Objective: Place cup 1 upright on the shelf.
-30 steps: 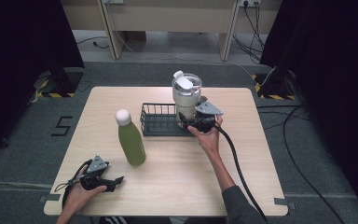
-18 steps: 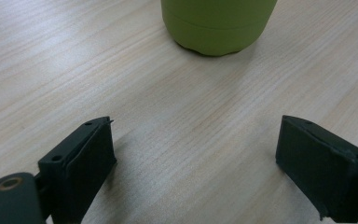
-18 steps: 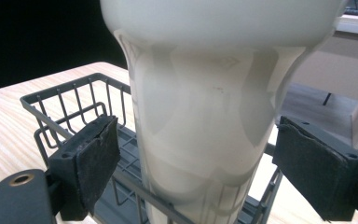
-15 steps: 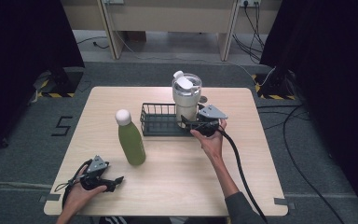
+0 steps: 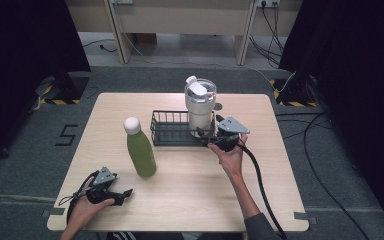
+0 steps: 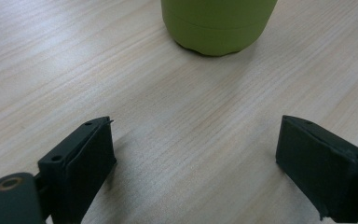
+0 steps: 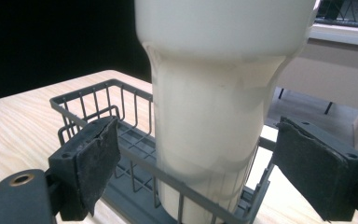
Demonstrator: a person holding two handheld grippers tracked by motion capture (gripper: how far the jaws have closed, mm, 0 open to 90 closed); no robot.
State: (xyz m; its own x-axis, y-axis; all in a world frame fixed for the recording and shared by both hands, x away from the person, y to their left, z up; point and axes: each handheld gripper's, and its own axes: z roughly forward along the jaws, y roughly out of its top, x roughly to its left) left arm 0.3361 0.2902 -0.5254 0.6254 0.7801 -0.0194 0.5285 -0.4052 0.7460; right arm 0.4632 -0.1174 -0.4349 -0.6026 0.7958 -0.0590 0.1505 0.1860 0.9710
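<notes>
A white tumbler (image 5: 200, 102) with a lid stands upright in the right end of a dark wire basket (image 5: 172, 131). My right gripper (image 5: 206, 134) is at the basket's front right, open, pointing at the tumbler. In the right gripper view the tumbler (image 7: 214, 116) rises inside the basket (image 7: 98, 100), and the right gripper (image 7: 196, 161) has one pad on each side of it, apart from it. A green bottle (image 5: 140, 147) with a white cap stands left of the basket. My left gripper (image 5: 124, 193) rests open near the front left edge. The bottle's base (image 6: 219, 23) lies ahead of the left gripper (image 6: 196, 172).
The light wooden table (image 5: 190, 185) has bare room in front of the basket and to the right. A thick black cable (image 5: 257, 185) trails from the right gripper over the front edge. Grey floor and dark curtains surround the table.
The right gripper has drawn back slightly toward the person, away from the tumbler. The left gripper, bottle, basket and tumbler stay put.
</notes>
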